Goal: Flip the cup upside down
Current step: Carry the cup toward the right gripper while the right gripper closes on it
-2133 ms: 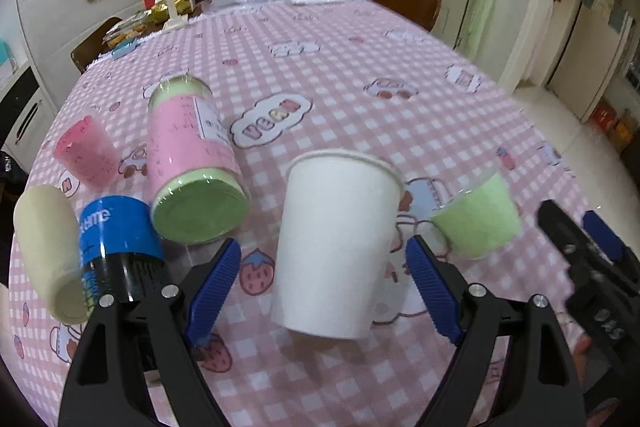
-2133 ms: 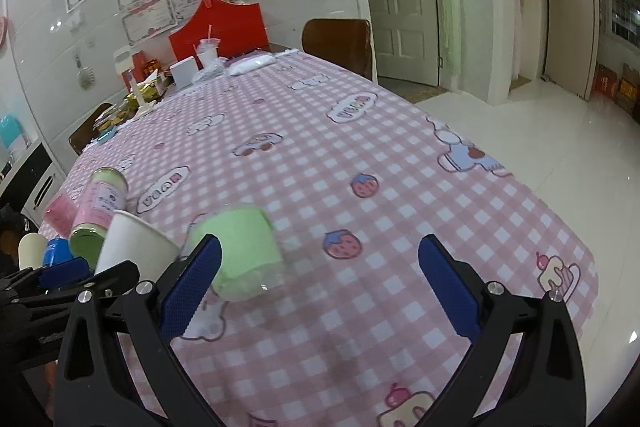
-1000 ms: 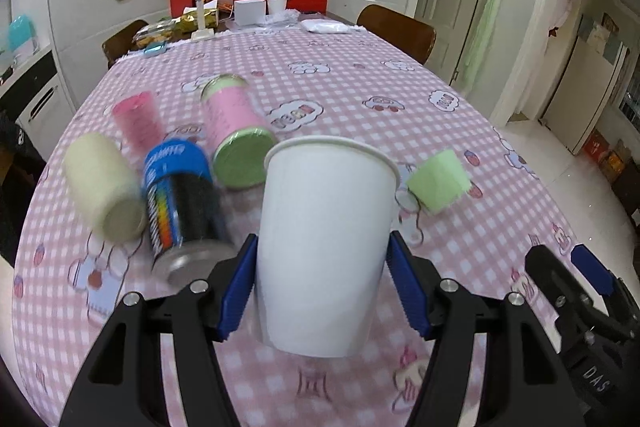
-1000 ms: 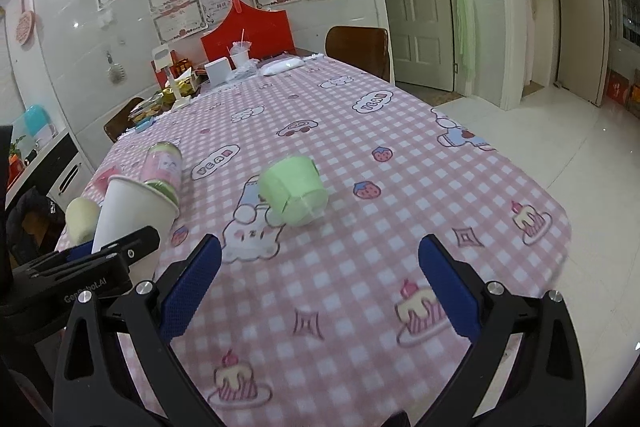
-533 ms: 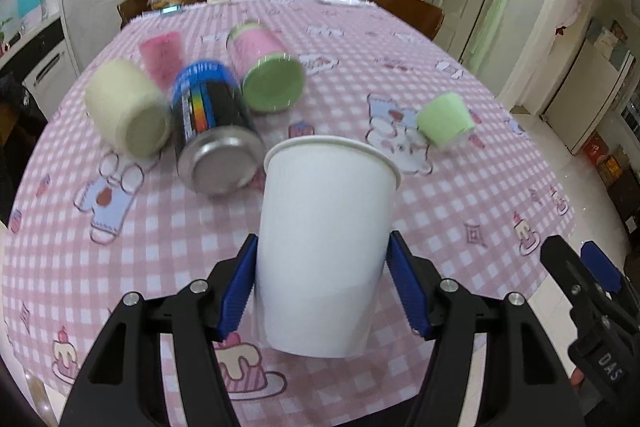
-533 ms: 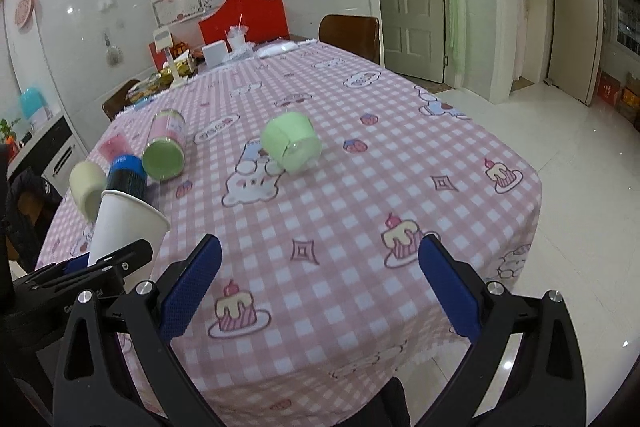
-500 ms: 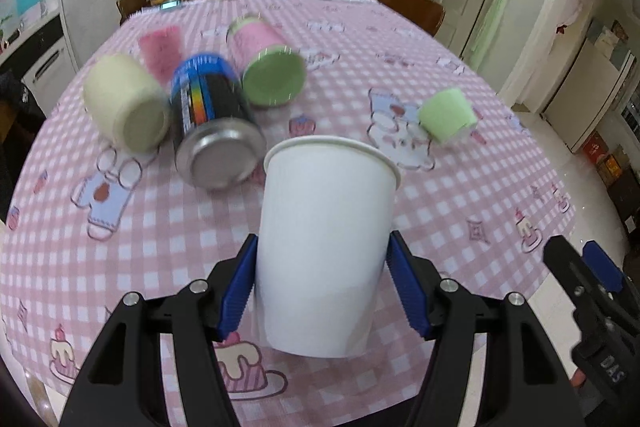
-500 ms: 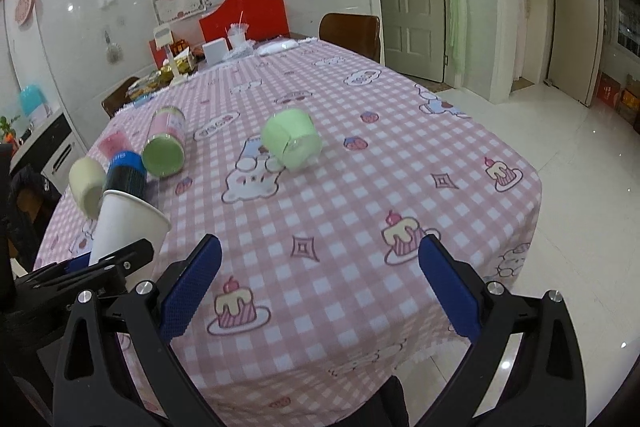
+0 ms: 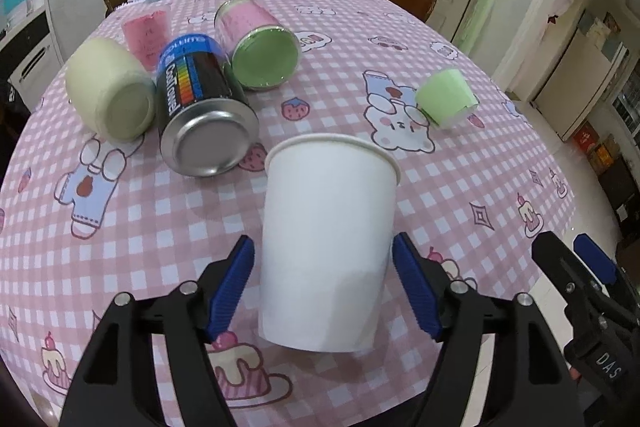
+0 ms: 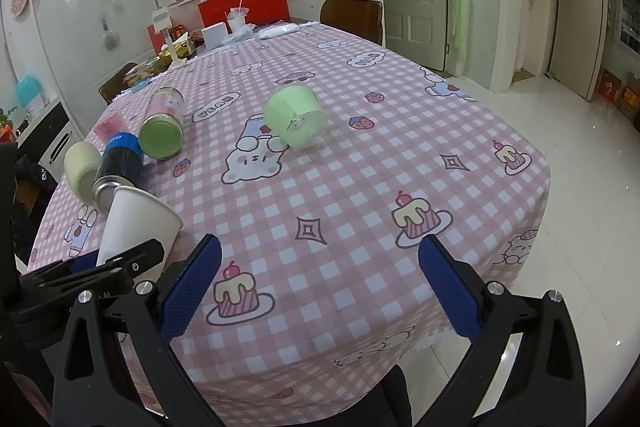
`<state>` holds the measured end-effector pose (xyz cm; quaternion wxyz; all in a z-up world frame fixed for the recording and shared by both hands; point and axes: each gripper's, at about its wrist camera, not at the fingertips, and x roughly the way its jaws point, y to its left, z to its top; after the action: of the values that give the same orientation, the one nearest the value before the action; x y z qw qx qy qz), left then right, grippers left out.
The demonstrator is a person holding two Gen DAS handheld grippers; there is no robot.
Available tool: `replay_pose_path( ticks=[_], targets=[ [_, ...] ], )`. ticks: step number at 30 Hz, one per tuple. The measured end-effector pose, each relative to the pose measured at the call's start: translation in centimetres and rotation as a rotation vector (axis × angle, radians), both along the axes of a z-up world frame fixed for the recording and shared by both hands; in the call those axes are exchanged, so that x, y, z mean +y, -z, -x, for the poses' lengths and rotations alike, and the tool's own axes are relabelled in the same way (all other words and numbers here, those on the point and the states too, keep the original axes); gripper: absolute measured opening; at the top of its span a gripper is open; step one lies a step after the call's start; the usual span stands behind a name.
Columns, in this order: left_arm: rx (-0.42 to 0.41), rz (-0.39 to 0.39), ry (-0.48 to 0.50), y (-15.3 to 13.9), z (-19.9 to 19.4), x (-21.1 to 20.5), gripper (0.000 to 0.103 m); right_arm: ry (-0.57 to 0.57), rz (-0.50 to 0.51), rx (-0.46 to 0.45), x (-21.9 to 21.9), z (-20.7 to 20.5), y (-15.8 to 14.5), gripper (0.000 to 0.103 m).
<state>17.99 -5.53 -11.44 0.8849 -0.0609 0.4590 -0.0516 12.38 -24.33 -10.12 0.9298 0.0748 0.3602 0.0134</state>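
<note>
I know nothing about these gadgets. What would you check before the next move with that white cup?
1. White paper cup sits between the left tongs: ok.
2. Firm grip: cannot tell. A sliver of tablecloth shows between one pad and the cup wall.
3. Cup upside down: not ok. Its rim points away from the tongs and it has not been turned over.
4. Right tongs out of the way: ok. They are open, empty and off to the side.
5. Room to set the cup down: ok. Bare tablecloth lies ahead, and the blue can and green cup lie farther back.
</note>
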Motion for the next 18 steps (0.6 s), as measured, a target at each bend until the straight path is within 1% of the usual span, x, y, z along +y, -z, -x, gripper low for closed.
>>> replay_pose_path(
  ticks=[5,9,14,18],
  targets=[
    [-0.023,-0.009,0.002,-0.9,0.4,0.3,0.071,-0.005,-0.010,-0.006,0.2,0.0,-0.2,0.095],
    [-0.074,-0.035,0.005,-2.7,1.1,0.7,0.071,-0.011,-0.039,-0.028,0.2,0.1,-1.0,0.095],
    [-0.165,-0.097,0.017,-5.1,2.4,1.8,0.071,-0.068,-0.124,-0.053,1.3,0.1,-2.4,0.095],
    [-0.199,-0.116,0.012,-6.1,2.8,3.5,0.071,-0.141,-0.153,-0.040,3.7,-0.7,-2.8,0.095]
  ],
)
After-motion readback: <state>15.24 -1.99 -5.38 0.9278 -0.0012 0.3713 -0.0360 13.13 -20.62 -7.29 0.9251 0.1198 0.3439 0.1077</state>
